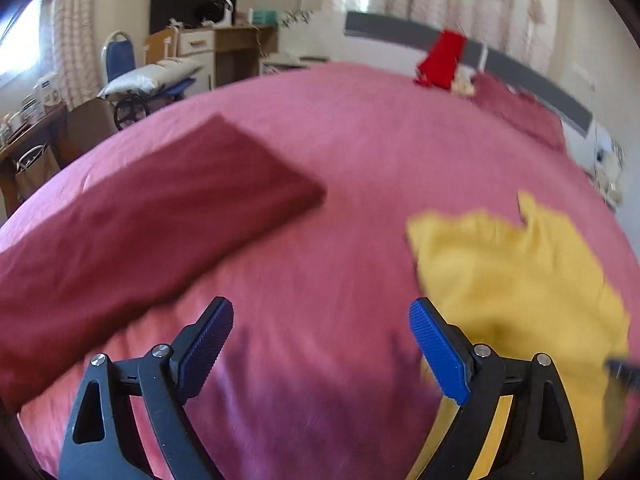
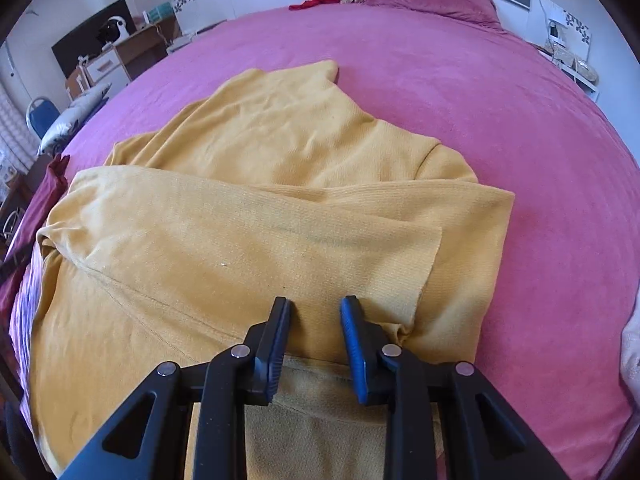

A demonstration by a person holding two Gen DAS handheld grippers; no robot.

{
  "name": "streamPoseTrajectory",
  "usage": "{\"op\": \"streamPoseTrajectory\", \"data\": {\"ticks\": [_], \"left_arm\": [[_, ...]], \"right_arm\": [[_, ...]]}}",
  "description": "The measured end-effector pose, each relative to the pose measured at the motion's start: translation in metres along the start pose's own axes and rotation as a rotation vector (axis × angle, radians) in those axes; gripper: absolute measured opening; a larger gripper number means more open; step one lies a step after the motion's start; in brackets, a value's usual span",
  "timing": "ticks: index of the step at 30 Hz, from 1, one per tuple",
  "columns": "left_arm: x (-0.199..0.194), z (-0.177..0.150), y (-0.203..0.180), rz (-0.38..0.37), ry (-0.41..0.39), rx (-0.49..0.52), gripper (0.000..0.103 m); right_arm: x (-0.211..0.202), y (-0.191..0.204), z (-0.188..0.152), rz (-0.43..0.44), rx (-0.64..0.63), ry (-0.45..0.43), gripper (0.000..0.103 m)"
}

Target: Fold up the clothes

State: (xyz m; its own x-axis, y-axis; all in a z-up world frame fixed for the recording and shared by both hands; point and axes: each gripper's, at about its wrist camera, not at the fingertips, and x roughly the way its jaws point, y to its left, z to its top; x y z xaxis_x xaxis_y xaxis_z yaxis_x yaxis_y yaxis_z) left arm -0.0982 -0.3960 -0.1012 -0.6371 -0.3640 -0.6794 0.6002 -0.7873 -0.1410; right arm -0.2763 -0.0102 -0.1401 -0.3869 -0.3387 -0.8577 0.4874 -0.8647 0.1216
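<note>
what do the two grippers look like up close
Both match: the left gripper and right gripper have black angular frames with triangular cut-outs and round silver pivot pins. Each carries two flat fingers faced with ribbed blue pads. No cables or sleeves show.

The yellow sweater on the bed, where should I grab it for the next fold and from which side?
Probably take the yellow sweater at the free cuff end of the folded-over sleeve, coming from the right over bare bedspread. That end lies loose on top with an exposed edge, so a finger could slip beneath. The right gripper hovers over the near hem, jaws opening, holding nothing.
</note>
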Motion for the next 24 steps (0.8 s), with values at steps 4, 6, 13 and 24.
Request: {"op": "streamPoseTrajectory", "data": {"ticks": [4, 6, 13, 24], "left_arm": [[0.043, 0.025, -0.043, -0.044, 0.064, 0.176, 0.092], [0.071, 0.017, -0.062, 0.040, 0.105, 0.336, 0.093], [0.068, 0.021, -0.049, 0.057, 0.111, 0.364, 0.103], [0.013, -0.025, -0.108, -0.025, -0.023, 0.495, 0.103]], "right_arm": [[-0.003, 0.004, -0.005, -0.022, -0.017, -0.016, 0.027], [-0.004, 0.006, -0.007, -0.017, -0.024, -0.026, 0.027], [-0.018, -0.010, -0.008, 0.020, -0.023, -0.033, 0.017], [-0.022, 0.018, 0.011, 0.084, 0.017, -0.117, 0.026]]}}
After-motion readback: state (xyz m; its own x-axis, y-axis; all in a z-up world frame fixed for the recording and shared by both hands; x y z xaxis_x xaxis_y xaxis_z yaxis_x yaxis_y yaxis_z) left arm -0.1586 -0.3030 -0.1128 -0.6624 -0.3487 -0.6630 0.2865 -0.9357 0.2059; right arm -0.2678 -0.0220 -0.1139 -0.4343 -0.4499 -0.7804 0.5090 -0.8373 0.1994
